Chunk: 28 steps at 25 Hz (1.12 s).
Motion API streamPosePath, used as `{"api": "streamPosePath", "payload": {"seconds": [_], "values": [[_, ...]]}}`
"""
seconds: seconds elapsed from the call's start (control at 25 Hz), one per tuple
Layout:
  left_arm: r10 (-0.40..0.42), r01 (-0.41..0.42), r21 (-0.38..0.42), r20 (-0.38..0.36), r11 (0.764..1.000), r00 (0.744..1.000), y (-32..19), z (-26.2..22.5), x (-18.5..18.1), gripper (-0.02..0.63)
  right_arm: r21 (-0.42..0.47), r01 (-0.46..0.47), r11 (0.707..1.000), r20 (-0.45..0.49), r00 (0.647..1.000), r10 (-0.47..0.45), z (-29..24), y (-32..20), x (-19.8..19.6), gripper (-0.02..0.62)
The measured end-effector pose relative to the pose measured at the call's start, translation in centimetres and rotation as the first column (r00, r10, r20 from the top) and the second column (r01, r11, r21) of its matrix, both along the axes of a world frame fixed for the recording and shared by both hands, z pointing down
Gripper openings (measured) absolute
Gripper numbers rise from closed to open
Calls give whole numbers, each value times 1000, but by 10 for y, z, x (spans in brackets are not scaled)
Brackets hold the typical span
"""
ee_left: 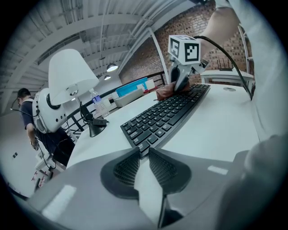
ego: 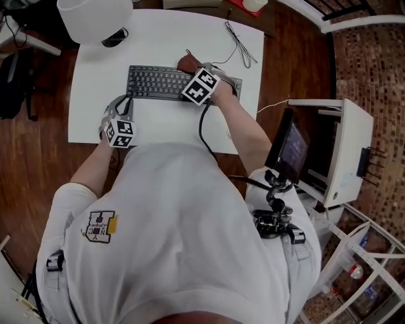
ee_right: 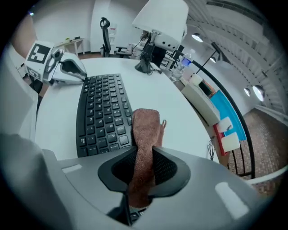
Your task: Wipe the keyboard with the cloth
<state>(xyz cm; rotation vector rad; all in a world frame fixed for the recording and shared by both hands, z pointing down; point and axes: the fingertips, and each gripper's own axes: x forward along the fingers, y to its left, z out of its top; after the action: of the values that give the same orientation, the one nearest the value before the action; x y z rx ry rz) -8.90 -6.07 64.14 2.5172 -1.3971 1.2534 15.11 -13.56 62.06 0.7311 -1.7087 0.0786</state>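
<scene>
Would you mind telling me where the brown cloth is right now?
The cloth is clamped in the right gripper's jaws, at the keyboard's far edge in the head view, right of its middle.

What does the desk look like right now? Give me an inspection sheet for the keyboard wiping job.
Surface: white table, nothing spilled that shows.
Job's things: black keyboard lies flat; brown cloth at its far edge.
Clutter: white lamp at the far left corner.
Tools: right tool shut on the cloth; left tool all but closed, empty, at the keyboard's left end.
Cables: thin black cable on the table's far right; right tool's lead trails toward the person.
Surroundings: wooden floor; screen on a white stand to the right.
</scene>
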Motion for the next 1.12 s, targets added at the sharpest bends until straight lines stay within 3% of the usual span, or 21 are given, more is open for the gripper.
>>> {"api": "streamPosePath", "payload": {"seconds": [0.52,1.12], "values": [[25,-25,-16,-44,1000,999,0,0,-6,62,-18,52,998,-45,998,-53,14,90,-16,75],[73,-76,-35,-86,996,994,-1,1,-7,61,-87,22,996,-64,998,-27,37,151,-36,77]]}}
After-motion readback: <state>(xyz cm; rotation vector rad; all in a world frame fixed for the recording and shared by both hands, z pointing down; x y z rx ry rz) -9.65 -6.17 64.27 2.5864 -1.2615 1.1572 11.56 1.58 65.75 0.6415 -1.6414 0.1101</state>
